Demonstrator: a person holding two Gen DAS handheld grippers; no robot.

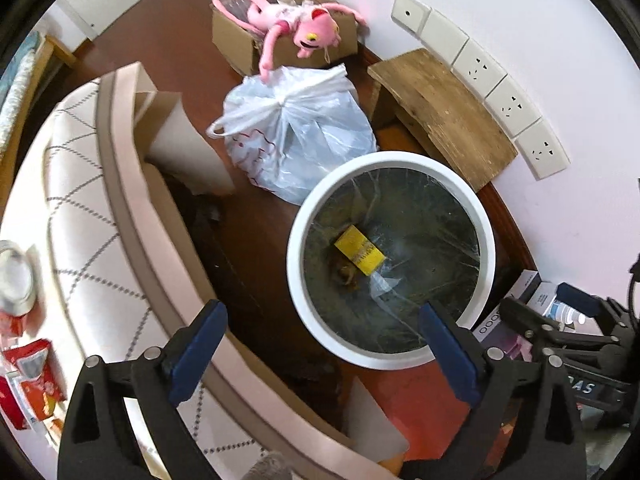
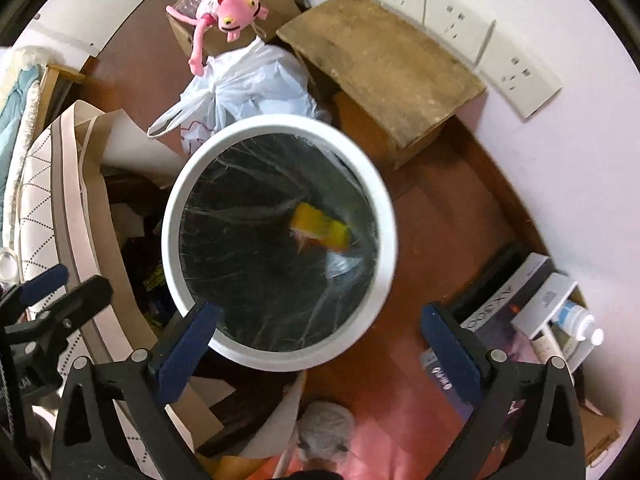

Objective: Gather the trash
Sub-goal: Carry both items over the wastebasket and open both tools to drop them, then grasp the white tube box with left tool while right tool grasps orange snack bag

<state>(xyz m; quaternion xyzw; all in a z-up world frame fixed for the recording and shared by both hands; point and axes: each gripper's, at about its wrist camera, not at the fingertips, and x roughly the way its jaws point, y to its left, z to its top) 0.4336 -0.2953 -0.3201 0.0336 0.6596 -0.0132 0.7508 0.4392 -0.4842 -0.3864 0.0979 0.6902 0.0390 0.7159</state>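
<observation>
Both claws point down over the white-rimmed trash bin (image 1: pixel 386 184), which stands on the reddish-brown floor (image 1: pixel 256 216) near the wall

Left claw (image 1: pixel 324 344): jaws spread wide, nothing between the blue pads. It hangs over the near-left edge of the bin rim, beside the edge of a quilted cream surface (image 1: pixel 76 208) with a beige border

Right claw (image 2: pixel 322 344): jaws likewise wide apart and empty, over the near rim of the bin (image 2: pixel 384 216)

Trash: a yellow packet (image 1: pixel 360 250) lies at the bottom of the bin on the dark liner, with a crumpled bit of clear plastic (image 1: pixel 382 284) just beside it. In the right wrist view the yellow packet (image 2: pixel 320 226) is blurred

Surroundings: tied white plastic bag (image 1: pixel 296 136) on the floor touching the far side of the bin; behind it a cardboard box (image 1: pixel 248 44) with a pink plush toy (image 1: pixel 292 24) lying across the top. A worn wooden board (image 1: pixel 444 116) leans below a row of wall sockets (image 1: pixel 480 68). Red snack wrappers (image 1: pixel 36 380) lie on the quilted surface at left. Boxes and a small bottle (image 2: pixel 576 320) lie on the floor to the right of the bin
</observation>
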